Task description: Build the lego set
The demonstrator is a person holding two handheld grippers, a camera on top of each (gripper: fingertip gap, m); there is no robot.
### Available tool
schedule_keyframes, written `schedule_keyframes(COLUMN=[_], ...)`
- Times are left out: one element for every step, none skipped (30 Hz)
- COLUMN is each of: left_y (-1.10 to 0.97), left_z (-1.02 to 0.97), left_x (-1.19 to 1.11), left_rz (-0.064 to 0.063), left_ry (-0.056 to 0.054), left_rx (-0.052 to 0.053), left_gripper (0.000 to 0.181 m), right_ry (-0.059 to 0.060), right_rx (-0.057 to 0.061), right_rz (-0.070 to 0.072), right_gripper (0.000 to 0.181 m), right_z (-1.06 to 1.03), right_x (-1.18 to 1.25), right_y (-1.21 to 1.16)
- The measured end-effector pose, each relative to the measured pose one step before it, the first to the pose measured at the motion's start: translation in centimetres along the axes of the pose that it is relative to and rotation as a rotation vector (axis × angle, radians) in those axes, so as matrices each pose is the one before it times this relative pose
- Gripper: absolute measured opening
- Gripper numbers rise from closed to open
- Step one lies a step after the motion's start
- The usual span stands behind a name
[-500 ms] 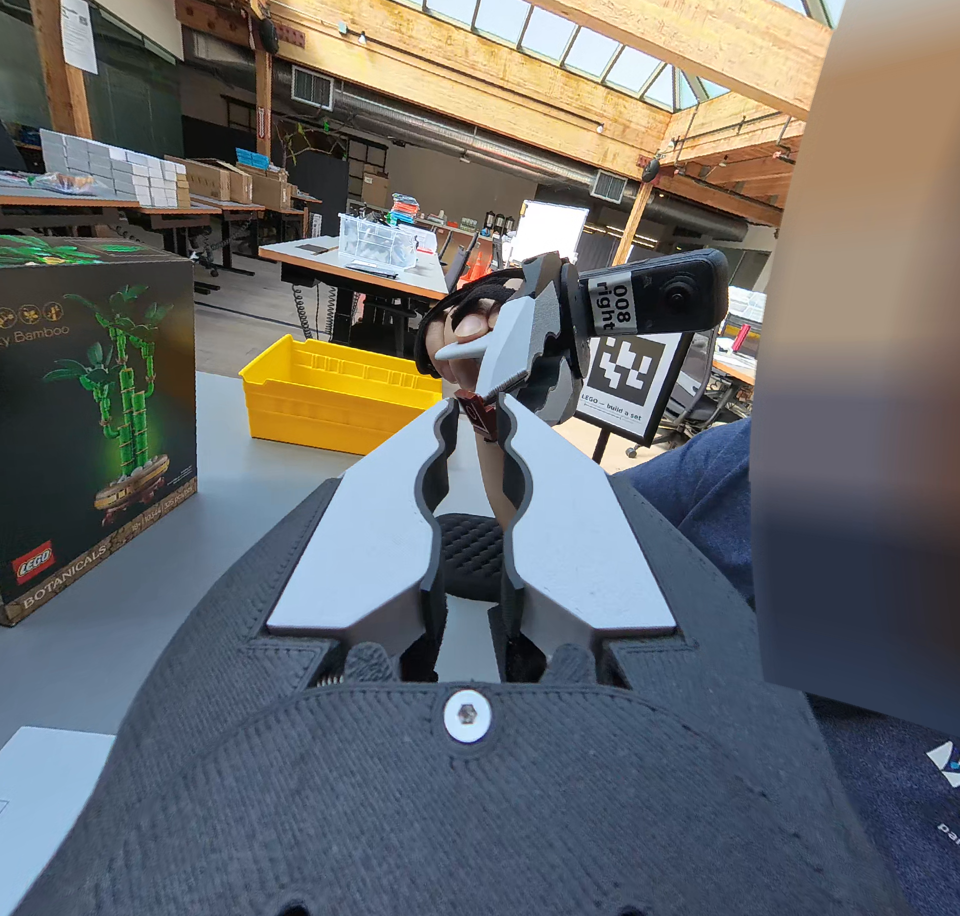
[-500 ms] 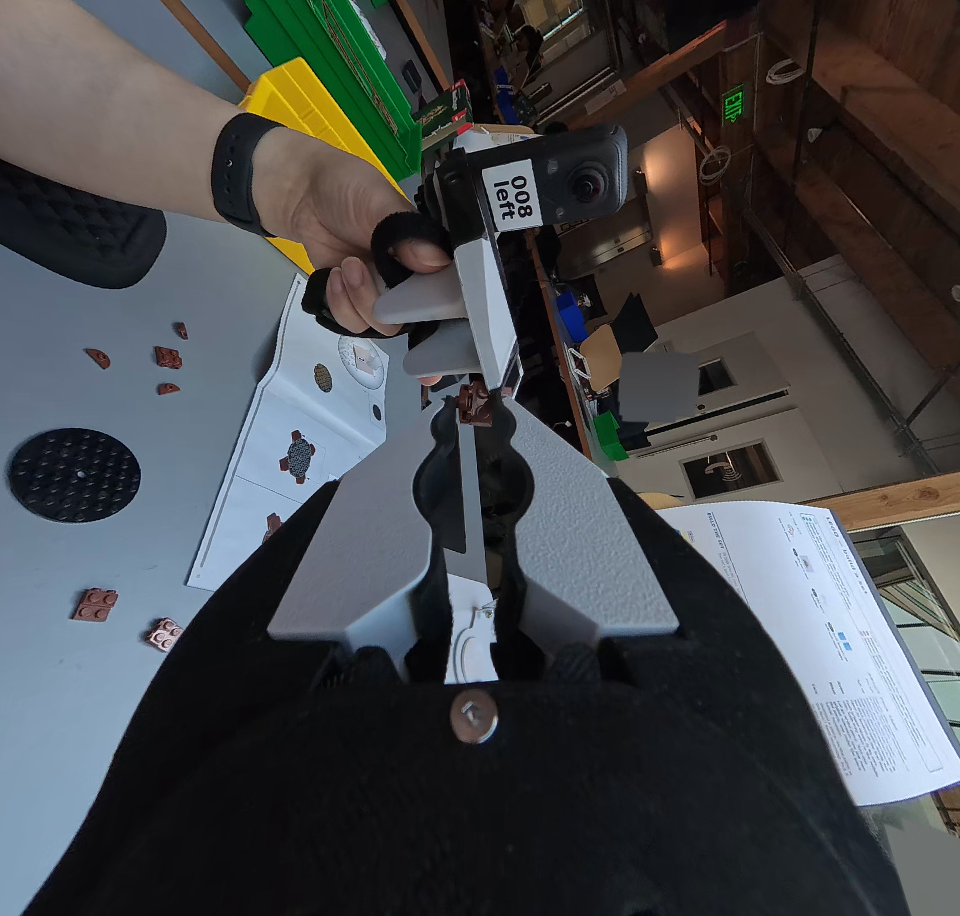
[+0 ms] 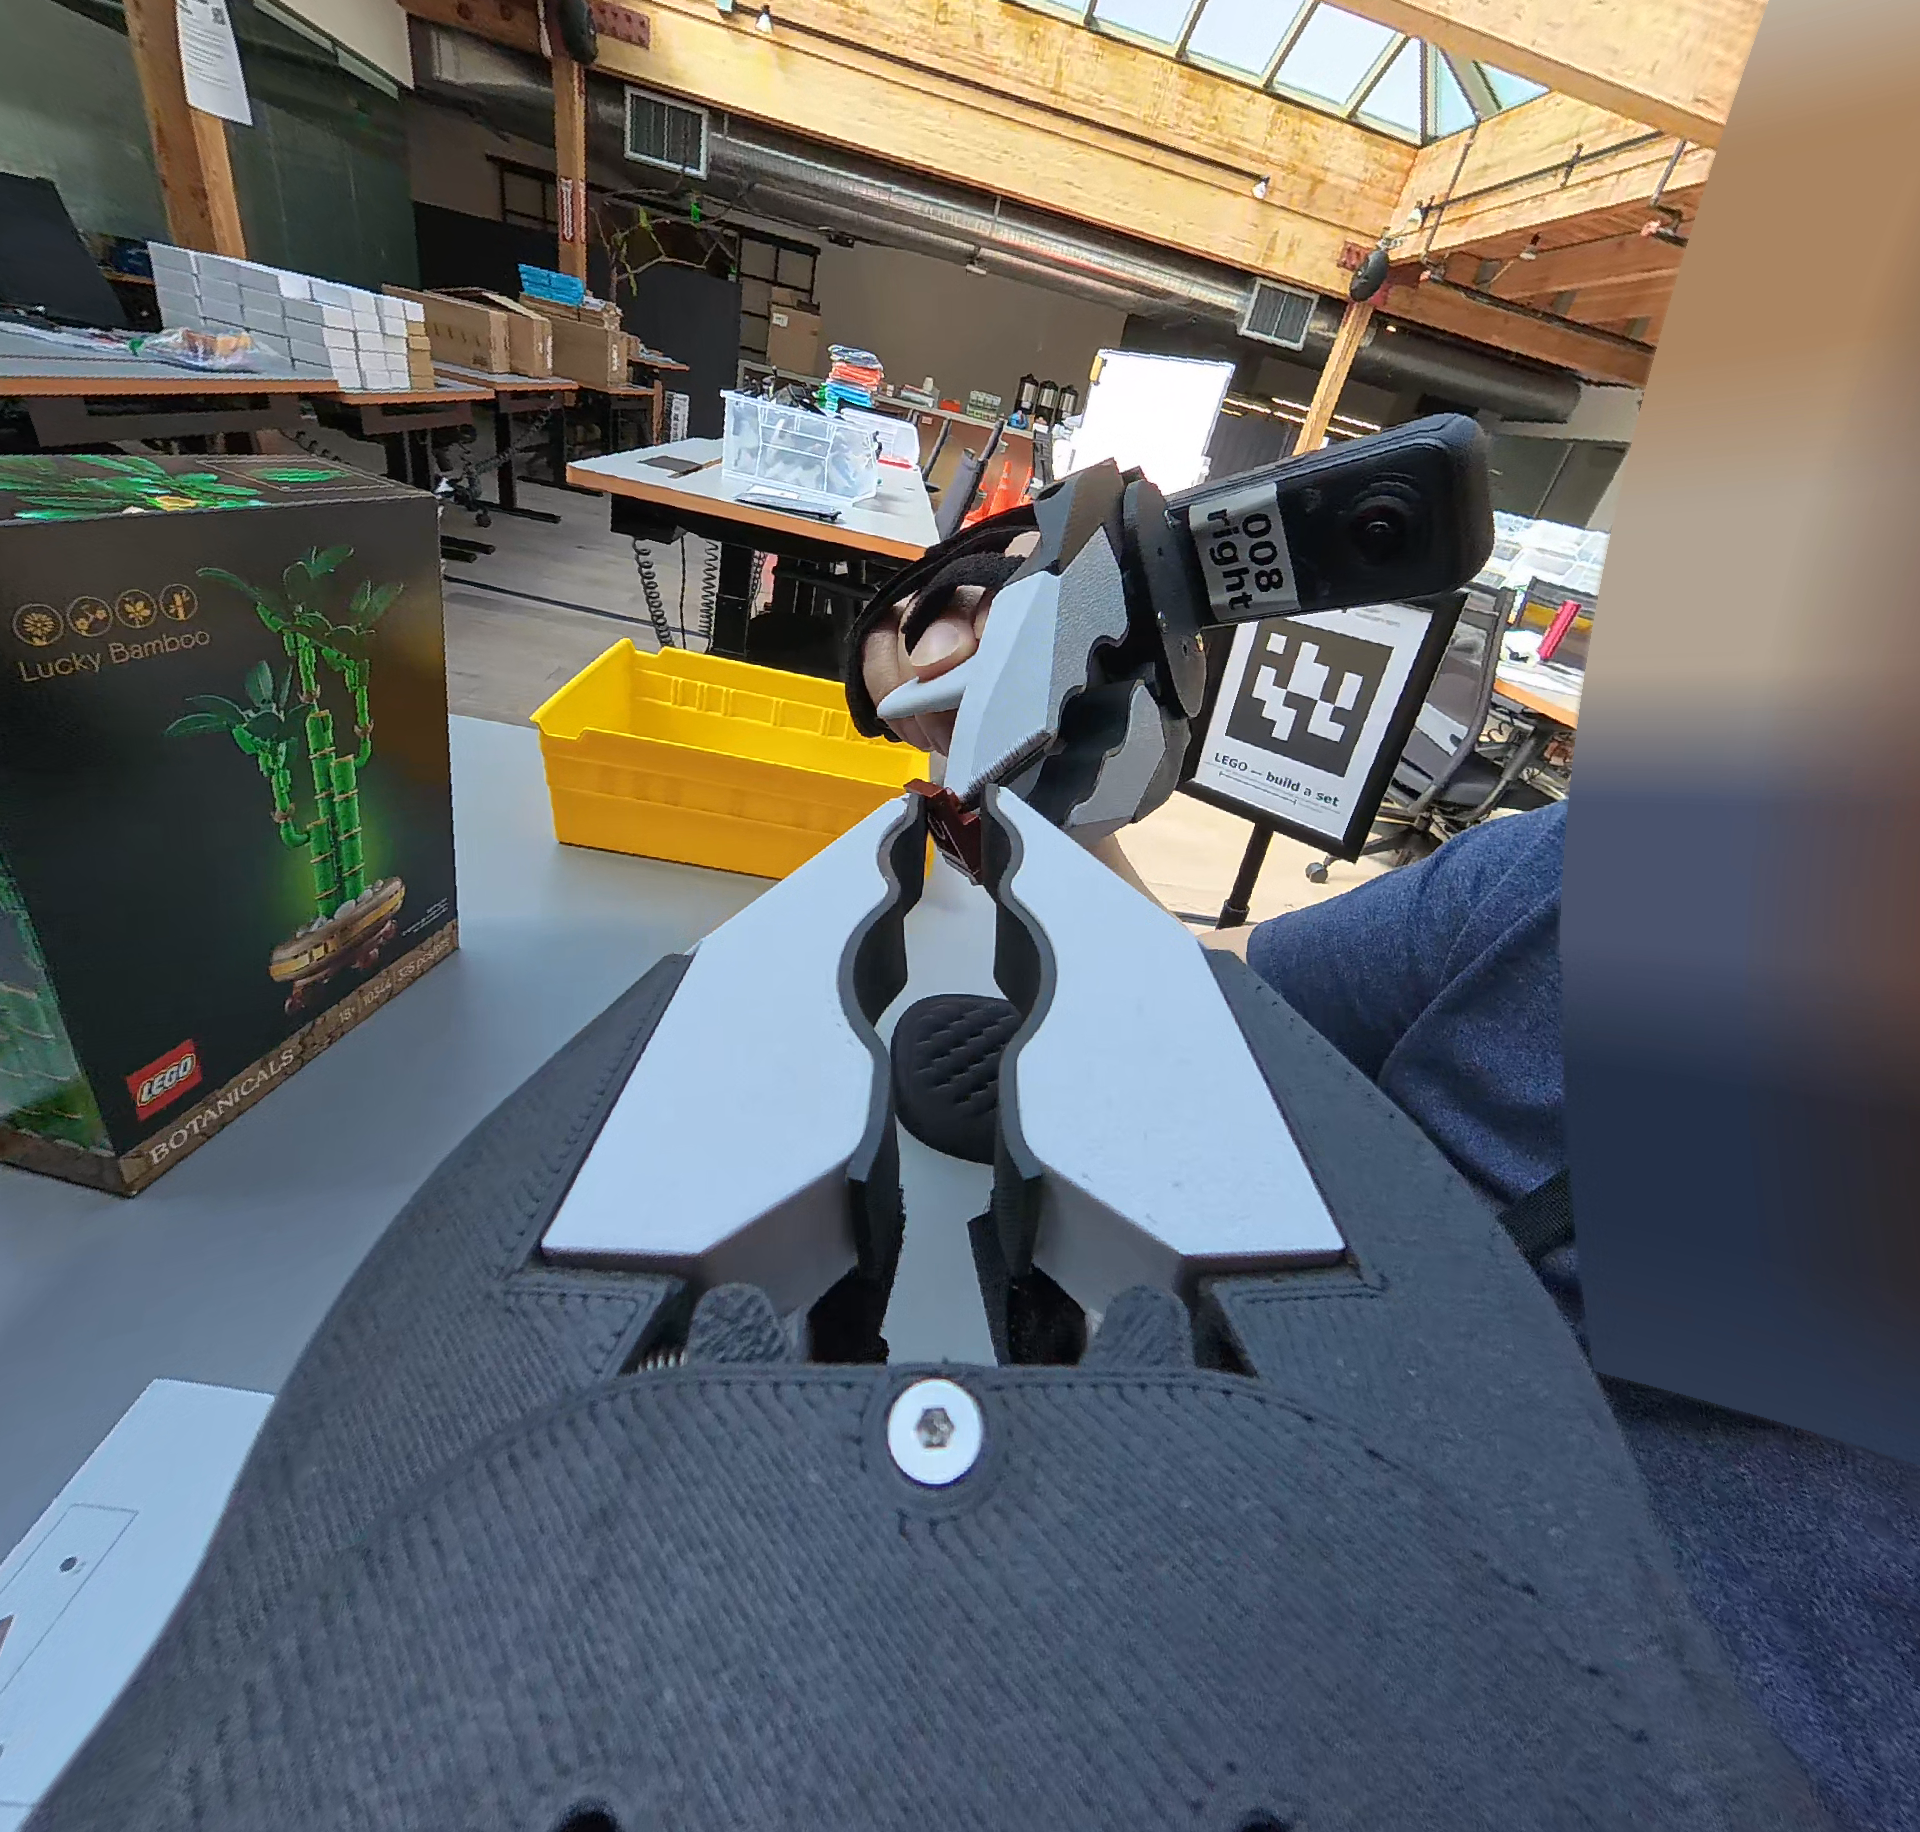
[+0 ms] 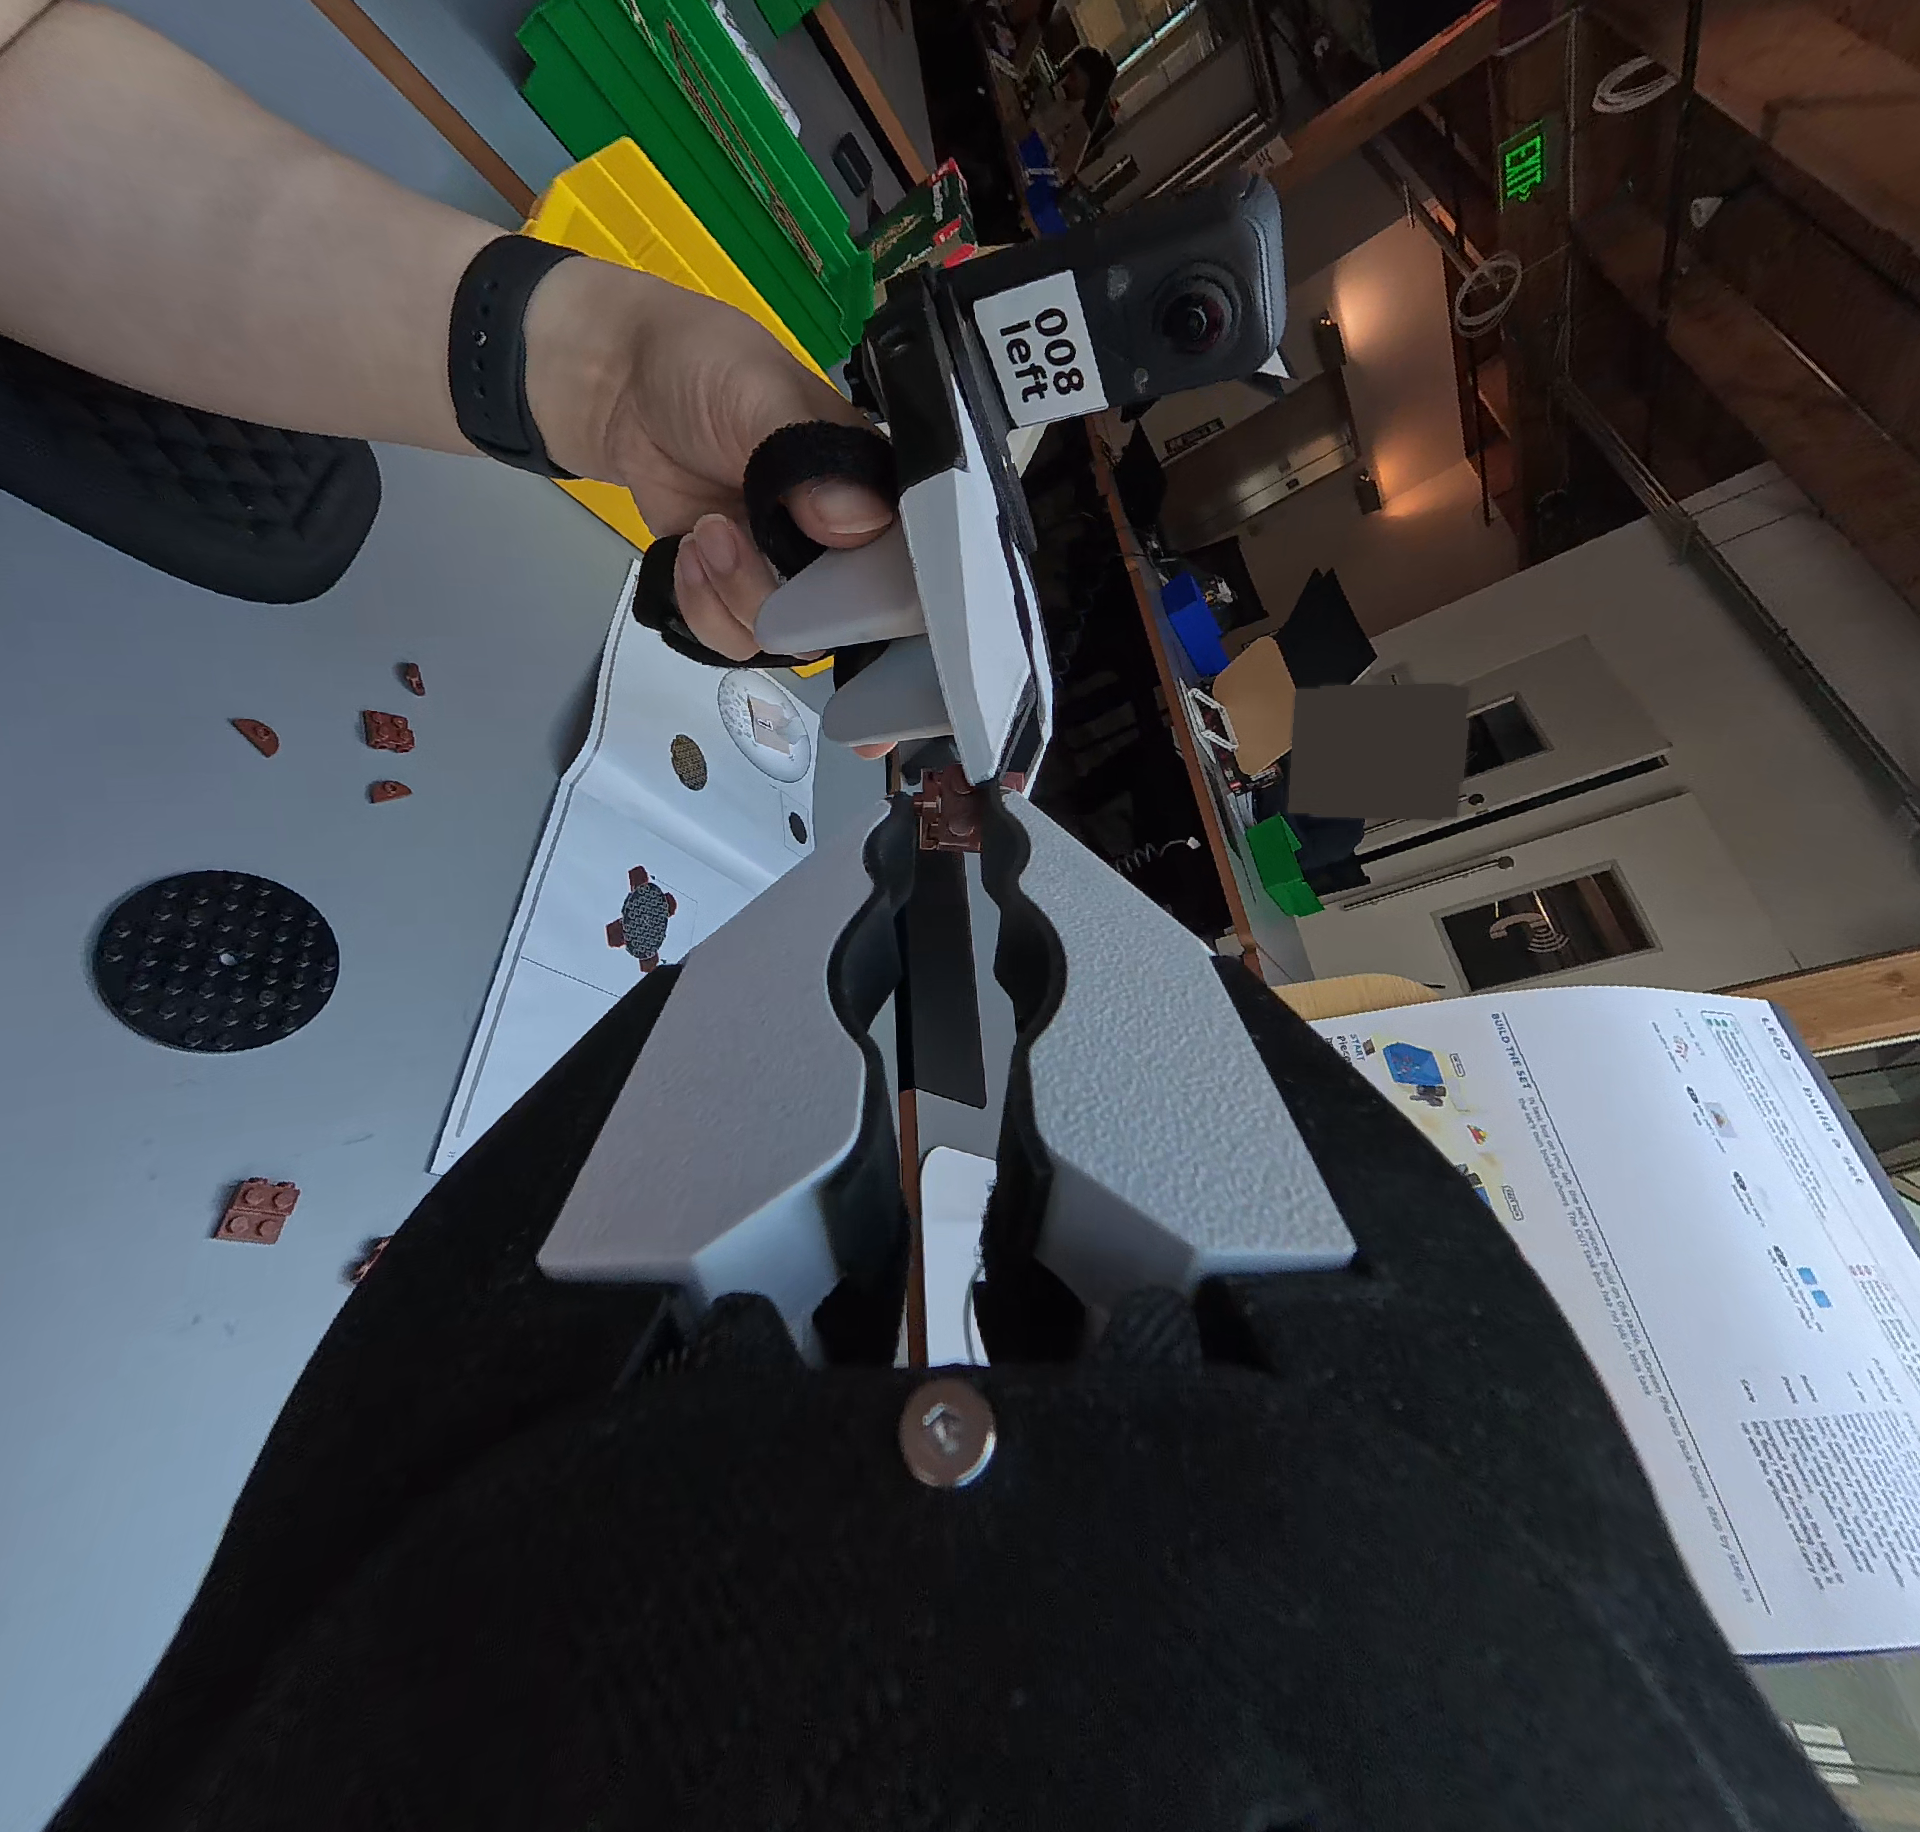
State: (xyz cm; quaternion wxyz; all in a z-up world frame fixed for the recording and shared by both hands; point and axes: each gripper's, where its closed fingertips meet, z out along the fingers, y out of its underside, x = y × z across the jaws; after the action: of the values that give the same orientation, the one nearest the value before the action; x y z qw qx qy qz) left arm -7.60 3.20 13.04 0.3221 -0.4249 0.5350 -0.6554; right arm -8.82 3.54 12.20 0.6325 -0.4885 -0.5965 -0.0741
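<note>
Held in mid-air tip to tip: left gripper [image 3: 951,826] and right gripper [image 4: 951,821], each clamped on small reddish-brown studded plastic bricks [image 4: 948,818], meeting head-on above grey surface [image 4: 156,1315].

Large open workshop or maker space: exposed timber beams [image 3: 1039,109] under skylights [image 3: 1195,6], metal ductwork [image 3: 935,193], rows of worktables [image 3: 769,515] carrying stacked cardboard boxes [image 3: 499,333] and a clear plastic bin [image 3: 800,452], office chairs [image 3: 1475,733] behind.

Reddish-brown brick [image 4: 951,818], black studded round plate [image 4: 216,961], yellow bin [image 3: 717,759], grey table [image 3: 312,1190], green trays [image 4: 686,109].
</note>
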Motion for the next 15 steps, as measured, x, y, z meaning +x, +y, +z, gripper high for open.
schedule_keyframes(left_y=[0.009, -0.015, -0.023, -0.026, -0.019, -0.047, -0.142, -0.155, -0.059, 0.100, 0.143, -0.100, -0.338, -0.319, 0.045], left_z=[0.010, -0.002, -0.009, -0.019, -0.067, -0.155, -0.267, -0.349, -0.352, -0.295, -0.202, -0.115, 0.006, 0.138, 0.259], left_x=[-0.033, -0.034, -0.037, -0.022, -0.031, -0.107, -0.192, -0.082, 0.076, -0.014, -0.065, 0.131, 0.485, 0.796, 0.476], left_rz=[-0.0020, -0.0029, -0.0033, -0.0007, 0.0056, 0.0148, 0.0300, 0.0508, 0.0711, 0.0884, 0.1000, 0.0961, 0.0805, 0.0634, 0.0538], left_ry=[-0.0004, -0.0001, -0.0001, 0.0011, -0.0005, -0.0089, -0.0189, -0.0173, -0.0147, -0.0286, -0.0400, -0.0343, -0.0160, 0.0073, -0.0042], left_rx=[0.0009, 0.0017, 0.0027, 0.0018, -0.0009, -0.0029, -0.0006, -0.0004, -0.0056, -0.0158, -0.0171, -0.0004, 0.0133, 0.0086, -0.0166], left_gripper=[0.008, 0.008, 0.008, 0.008, 0.008, 0.010, 0.021, 0.033, 0.042, 0.047, 0.050, 0.051, 0.047, 0.042, 0.038], right_ry=[-0.0005, 0.0008, 0.0016, 0.0001, -0.0005, 0.0016, -0.0027, -0.0057, -0.0107, -0.0168, -0.0234, -0.0207, -0.0141, -0.0150, -0.0182], right_rx=[0.0019, 0.0009, 0.0018, 0.0052, 0.0053, 0.0078, 0.0213, 0.0302, 0.0346, 0.0371, 0.0378, 0.0335, 0.0223, 0.0143, 0.0133], right_rz=[0.0021, 0.0011, 0.0013, 0.0035, 0.0043, 0.0035, 0.0099, 0.0257, 0.0343, 0.0334, 0.0300, 0.0271, 0.0250, 0.0194, 0.0135], right_gripper=[0.012, 0.012, 0.012, 0.012, 0.012, 0.012, 0.012, 0.012, 0.013, 0.013, 0.013, 0.012, 0.012, 0.013, 0.013], right_z=[0.009, 0.007, 0.024, 0.022, 0.024, -0.029, -0.111, -0.185, -0.210, -0.188, -0.147, -0.084, -0.004, 0.034, 0.060], right_x=[0.004, 0.034, 0.032, 0.029, 0.016, 0.064, 0.053, 0.101, 0.101, 0.005, -0.141, -0.135, -0.029, -0.086, -0.194], right_y=[0.033, 0.035, 0.039, -0.006, 0.011, 0.018, -0.126, -0.244, -0.267, -0.266, -0.254, -0.188, -0.048, 0.041, -0.002])
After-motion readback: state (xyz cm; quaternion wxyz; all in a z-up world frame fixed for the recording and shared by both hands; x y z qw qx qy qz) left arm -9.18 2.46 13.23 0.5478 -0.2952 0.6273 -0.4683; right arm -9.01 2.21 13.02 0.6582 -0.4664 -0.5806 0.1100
